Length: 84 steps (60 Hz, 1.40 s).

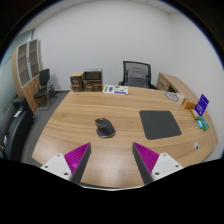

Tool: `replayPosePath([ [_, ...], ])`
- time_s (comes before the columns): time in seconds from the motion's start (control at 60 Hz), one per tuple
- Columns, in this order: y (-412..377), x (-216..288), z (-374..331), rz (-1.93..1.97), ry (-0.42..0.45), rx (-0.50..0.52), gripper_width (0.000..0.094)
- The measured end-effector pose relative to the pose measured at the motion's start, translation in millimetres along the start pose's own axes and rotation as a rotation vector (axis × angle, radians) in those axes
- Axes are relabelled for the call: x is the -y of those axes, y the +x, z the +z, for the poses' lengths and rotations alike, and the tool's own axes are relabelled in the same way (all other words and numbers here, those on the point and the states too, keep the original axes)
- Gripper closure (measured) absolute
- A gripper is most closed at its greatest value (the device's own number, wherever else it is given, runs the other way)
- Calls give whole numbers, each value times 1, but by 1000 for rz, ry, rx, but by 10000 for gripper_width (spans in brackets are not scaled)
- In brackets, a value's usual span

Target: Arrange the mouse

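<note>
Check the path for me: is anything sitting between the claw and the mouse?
Nothing visible does. The mouse lies on bare wooden table beyond the open claw, a little to its left. The mouse pad sits to the mouse's right, clear of that line.

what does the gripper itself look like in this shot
The gripper shows two fingers, each with a pale, whitish outer body and a triangular magenta pad on its inner face, tapering toward the tip. No cables, markings, hand or sleeve are visible.
</note>
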State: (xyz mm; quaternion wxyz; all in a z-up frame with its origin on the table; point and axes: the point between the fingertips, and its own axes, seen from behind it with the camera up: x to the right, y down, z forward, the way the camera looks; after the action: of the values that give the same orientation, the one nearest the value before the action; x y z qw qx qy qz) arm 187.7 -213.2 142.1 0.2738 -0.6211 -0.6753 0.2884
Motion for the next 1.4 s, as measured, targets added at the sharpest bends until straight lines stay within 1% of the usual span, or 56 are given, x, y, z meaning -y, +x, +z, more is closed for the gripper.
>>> replayPosePath([
  [0.267,-11,4,91,11,19,-64,74],
  [0.6,-11,9,190,-4,-6,-99,74],
  [0.65,-8,10,200,-2,-9,-103,75],
  [0.667,-10,11,203,-3,-12,-99,65],
  [0.733,-12,11,216,3,-22,-82,74],
  [0.867,-7,25,232,-2,-5,-84,75],
  [1.1,-3,38,255,42,-16,-61,87],
  [1.167,-5,40,259,47,-20,-47,108],
  [1.2,-5,41,260,51,-20,-41,137],
  [1.283,-11,41,264,57,-23,-15,252],
  [1.317,-13,42,264,56,-23,-6,318],
  [1.333,-15,42,264,57,-23,1,377],
  [1.4,-12,42,264,43,-27,-14,432],
])
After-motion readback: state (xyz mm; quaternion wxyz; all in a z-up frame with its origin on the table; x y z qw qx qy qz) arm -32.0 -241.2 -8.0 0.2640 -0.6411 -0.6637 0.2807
